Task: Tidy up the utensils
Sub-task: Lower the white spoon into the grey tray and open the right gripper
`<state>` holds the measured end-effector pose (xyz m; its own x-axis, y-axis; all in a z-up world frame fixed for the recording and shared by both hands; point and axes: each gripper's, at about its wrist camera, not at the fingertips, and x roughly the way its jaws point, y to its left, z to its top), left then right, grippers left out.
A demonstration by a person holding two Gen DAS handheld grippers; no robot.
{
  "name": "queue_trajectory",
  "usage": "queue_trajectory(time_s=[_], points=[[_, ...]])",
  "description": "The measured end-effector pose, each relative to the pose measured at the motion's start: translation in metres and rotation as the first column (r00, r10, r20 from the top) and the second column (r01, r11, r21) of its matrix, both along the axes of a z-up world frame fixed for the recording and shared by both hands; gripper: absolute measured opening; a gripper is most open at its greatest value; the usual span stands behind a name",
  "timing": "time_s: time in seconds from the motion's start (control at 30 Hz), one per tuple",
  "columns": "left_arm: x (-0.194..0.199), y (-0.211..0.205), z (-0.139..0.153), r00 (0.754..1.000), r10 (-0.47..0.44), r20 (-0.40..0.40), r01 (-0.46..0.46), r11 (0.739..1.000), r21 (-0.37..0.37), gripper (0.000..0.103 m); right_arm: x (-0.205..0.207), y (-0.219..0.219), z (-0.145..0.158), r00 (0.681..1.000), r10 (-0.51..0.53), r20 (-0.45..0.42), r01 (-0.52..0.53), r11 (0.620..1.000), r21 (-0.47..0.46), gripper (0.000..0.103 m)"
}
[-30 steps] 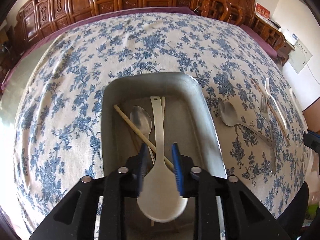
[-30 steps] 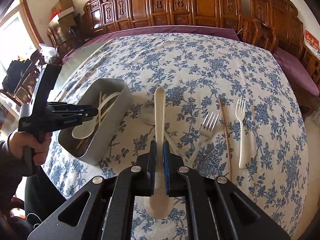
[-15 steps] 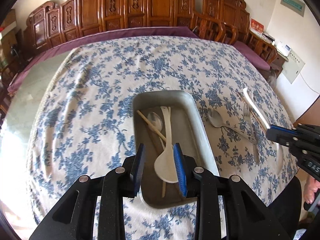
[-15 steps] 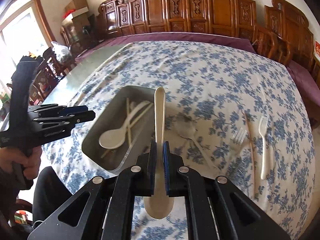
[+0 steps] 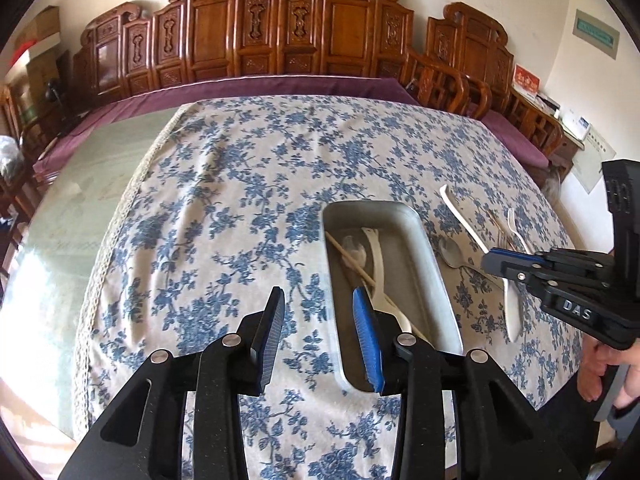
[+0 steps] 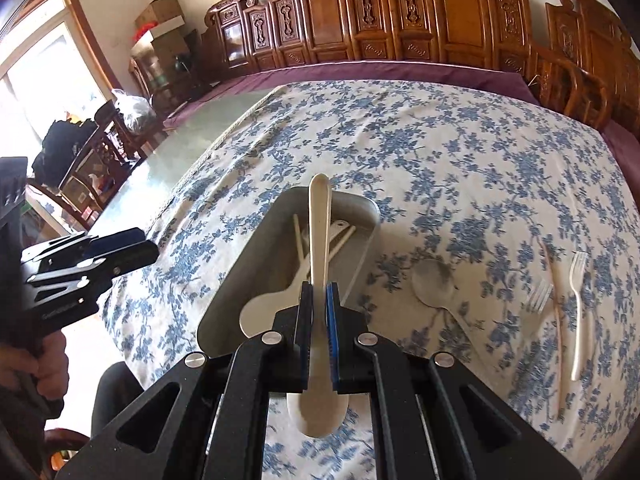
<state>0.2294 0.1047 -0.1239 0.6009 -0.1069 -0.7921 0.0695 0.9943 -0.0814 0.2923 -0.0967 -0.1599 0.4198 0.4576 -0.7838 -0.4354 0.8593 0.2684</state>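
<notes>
Right tongs [image 6: 318, 320] clamped tight on cream plastic spoon [image 6: 319, 240], handle pointing away, bowl hanging below the pads, poised over near end of metal tray [image 6: 360, 206]. Left tongs [image 5: 318, 336] opening, nothing between pads, hovering beside tray's left wall. Inside tray: another cream spoon [image 5: 376, 256], metal spoon, chopstick [image 5: 350, 258]. On floral-clothed bench [image 6: 440, 140] right of tray: metal spoon [image 6: 434, 284], metal fork [image 6: 540, 296], chopstick [image 6: 558, 320], white plastic fork [image 6: 579, 308], well apart from tray.
</notes>
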Motion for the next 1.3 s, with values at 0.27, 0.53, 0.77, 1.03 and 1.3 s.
queue_trajectory(time_s=[0.27, 0.53, 0.77, 1.03, 1.3], points=[[-0.007, 0.013, 0.004, 1.0, 0.021, 0.008, -0.021, 1.0, 0.002, 0.034, 0.019, 0.027, -0.015, 0.999, -0.005, -0.038, 0.006, 1.0, 0.01, 0.009], [-0.01, 0.018, 0.006, 1.0, 0.026, 0.014, -0.027, 1.0, 0.007, 0.035, 0.034, 0.045, -0.038, 0.995, -0.03, -0.091, 0.032, 0.999, 0.017, 0.009], [-0.012, 0.023, 0.004, 0.999, 0.034, 0.006, -0.034, 0.999, 0.009, 0.035, 0.042, 0.058, -0.058, 0.993, -0.035, -0.11, 0.033, 0.999, -0.025, 0.009], [-0.013, 0.02, 0.0, 0.999, 0.034, -0.008, -0.034, 0.999, 0.011, 0.035, 0.036, 0.066, -0.071, 0.991, -0.019, -0.135, 0.015, 0.999, -0.032, 0.009], [-0.013, 0.011, 0.002, 1.0, 0.026, -0.008, -0.026, 1.0, 0.013, 0.035, 0.034, 0.053, -0.059, 0.996, 0.007, -0.094, -0.008, 1.0, -0.005, 0.01]])
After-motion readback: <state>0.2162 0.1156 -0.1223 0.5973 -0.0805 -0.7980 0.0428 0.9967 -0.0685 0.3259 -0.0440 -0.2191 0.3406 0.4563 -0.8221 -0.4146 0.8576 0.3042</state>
